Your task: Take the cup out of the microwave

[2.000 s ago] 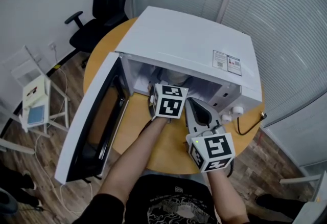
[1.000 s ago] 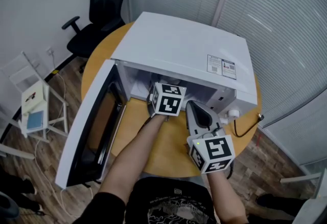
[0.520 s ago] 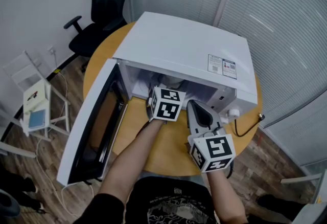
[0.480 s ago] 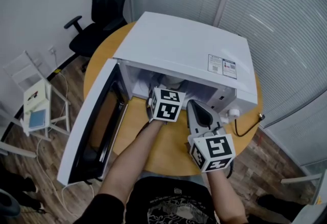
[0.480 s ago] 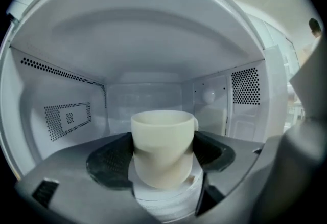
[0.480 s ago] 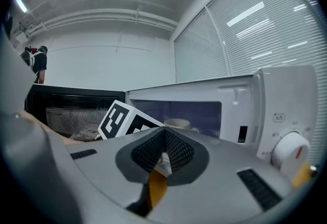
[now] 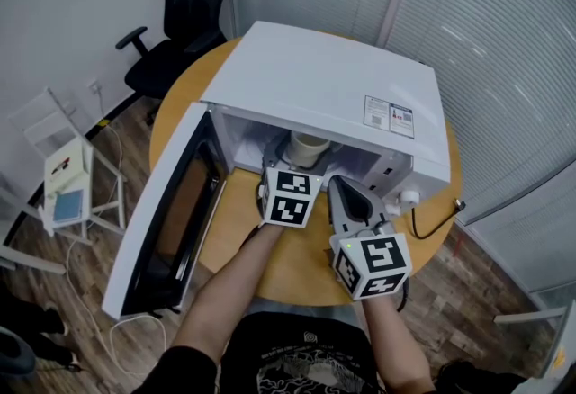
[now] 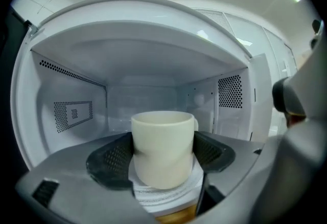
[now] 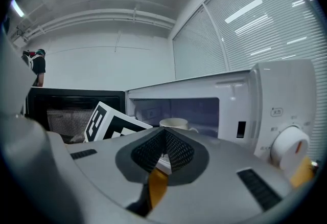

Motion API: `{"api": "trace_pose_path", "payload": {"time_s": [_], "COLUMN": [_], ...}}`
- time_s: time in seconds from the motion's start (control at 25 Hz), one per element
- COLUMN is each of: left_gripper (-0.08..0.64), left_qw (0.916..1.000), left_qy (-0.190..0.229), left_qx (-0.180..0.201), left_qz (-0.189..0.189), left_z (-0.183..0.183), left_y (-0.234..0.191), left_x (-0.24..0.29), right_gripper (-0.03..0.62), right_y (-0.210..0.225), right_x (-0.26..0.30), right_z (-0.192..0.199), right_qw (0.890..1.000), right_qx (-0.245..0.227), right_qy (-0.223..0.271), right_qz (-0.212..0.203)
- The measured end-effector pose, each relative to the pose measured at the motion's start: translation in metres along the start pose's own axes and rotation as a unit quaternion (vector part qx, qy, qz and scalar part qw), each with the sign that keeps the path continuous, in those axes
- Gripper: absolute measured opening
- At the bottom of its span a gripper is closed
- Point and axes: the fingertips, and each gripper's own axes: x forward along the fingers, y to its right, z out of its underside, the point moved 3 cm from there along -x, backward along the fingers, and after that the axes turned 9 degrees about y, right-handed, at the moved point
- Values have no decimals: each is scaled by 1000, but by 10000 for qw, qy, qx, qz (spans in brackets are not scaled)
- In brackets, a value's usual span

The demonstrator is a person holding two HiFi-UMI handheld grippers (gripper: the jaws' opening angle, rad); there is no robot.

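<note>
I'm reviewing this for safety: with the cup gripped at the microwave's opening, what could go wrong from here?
1. The left hand-held gripper clamps the cup only by its smooth sides, so it might slip or tilt on the way out of the microwave.
2. The cup's inside isn't visible; if it holds liquid, a tilt could spill it.
3. The shut right hand-held gripper sits close beside the opening and could get bumped.
</note>
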Motion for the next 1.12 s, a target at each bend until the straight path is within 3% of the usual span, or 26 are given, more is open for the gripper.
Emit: {"api": "trace_pose_path", "payload": {"time_s": [0.52,0.84,1.12], "left_gripper": [379,417,416], "left_qw": [9998,10000,9991], "left_qy": [141,-35,-289], "left_qx": [39,60,65], "left_qz": [141,53,294], "left_z": [4,4,2], "left_y": [6,5,7], "left_x": [0,6,17], "right_gripper": [15,15,15], "right_y": [3,5,8], "right_x": [1,2,3], "right_z": [5,4,5], "right_qw": [10000,9999,9999], "right_qx": [51,68,77], "right_qy": [-63,-83,-108], "right_qz": [17,33,52]}}
